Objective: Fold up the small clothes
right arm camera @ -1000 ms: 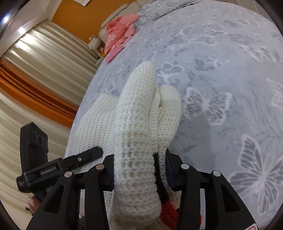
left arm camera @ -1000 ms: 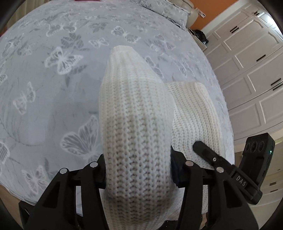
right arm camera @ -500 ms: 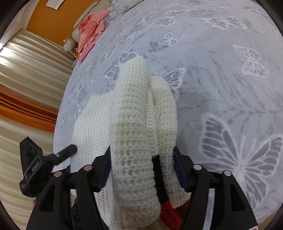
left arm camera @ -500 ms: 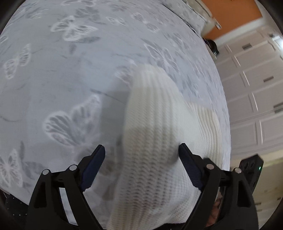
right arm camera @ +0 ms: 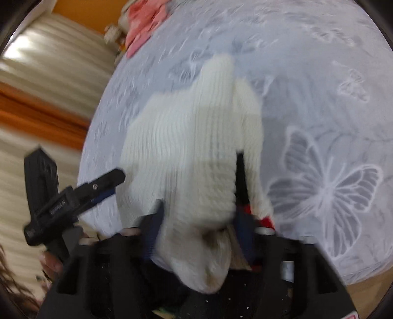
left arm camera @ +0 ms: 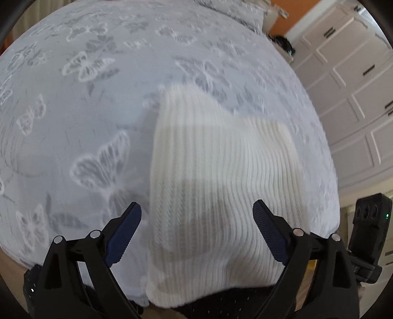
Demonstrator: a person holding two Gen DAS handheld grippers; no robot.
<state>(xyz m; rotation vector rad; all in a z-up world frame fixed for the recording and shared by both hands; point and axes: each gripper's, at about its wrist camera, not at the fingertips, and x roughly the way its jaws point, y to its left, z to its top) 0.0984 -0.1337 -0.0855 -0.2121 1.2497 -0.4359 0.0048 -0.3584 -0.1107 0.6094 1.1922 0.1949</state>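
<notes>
1 garment: cream-white ribbed knit sweater (left arm camera: 221,186) lies on the bed near its front edge, folded into a thick bundle with a narrower flap reaching away from the cameras; 1 s ago it was bunched up high between the fingers, now it is flatter and spread wider.
Trim: a red and black knit edge (right arm camera: 266,220) shows at the sweater's right side, by the right gripper.
Left gripper (left arm camera: 197,230): jaws spread wide, blue pads on either side of the knit and, as far as the view shows, clear of it; 1 s ago they were clamped on it, 0.5 s ago already parted.
Right gripper (right arm camera: 196,233): blurred, yet the dark pads sit tight against both sides of a fold of the sweater, as they did 1 s ago.
Bed: pale grey bedspread with white butterfly print (left arm camera: 81,127) lies under the sweater.
Beyond, left wrist view: white panelled wardrobe doors (left arm camera: 351,81).
Beyond, right wrist view: cream and orange curtains (right arm camera: 41,98); a pink garment (right arm camera: 142,17) well apart at the far end of the bed.
</notes>
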